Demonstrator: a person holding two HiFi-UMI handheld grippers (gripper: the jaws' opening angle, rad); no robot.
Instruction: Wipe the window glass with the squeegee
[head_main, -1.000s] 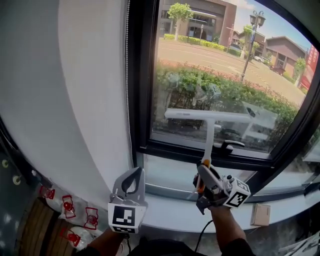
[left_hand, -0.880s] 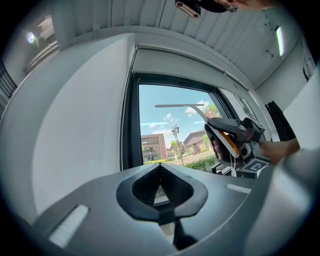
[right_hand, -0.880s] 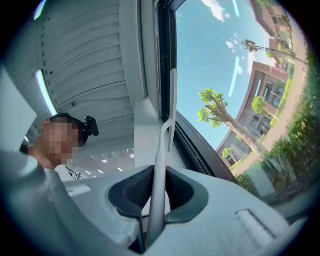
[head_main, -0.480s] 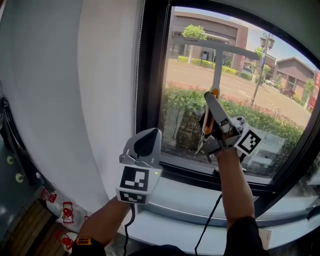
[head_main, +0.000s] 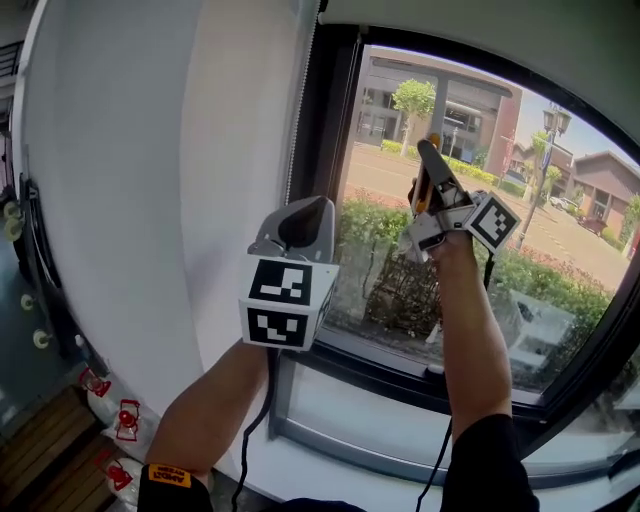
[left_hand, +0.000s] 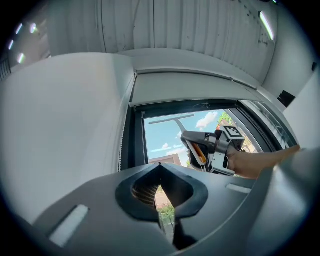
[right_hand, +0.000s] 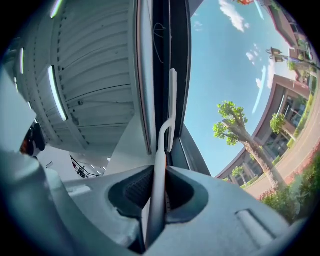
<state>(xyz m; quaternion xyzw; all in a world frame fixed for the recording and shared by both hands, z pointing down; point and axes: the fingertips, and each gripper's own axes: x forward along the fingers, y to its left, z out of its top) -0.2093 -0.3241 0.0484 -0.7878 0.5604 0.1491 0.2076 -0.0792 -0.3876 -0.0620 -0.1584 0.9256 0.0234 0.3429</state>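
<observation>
Right gripper (head_main: 428, 150) is clamped on the handle of the one squeegee (right_hand: 171, 100). Blade sits ahead of its jaws, up by the top frame of the window glass (head_main: 540, 230). Left gripper (head_main: 300, 215) has jaws together, empty, lower left. Two grippers, one window.

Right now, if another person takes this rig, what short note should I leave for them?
Right gripper: shut on the squeegee handle, raised high.
Left gripper: shut, empty, held away from the squeegee.
The squeegee blade is at the top of the window glass, by the upper frame.
Done: cannot tell how much is wiped.
Left: probably pull the blade down the glass, then repeat beside that strip.
</observation>
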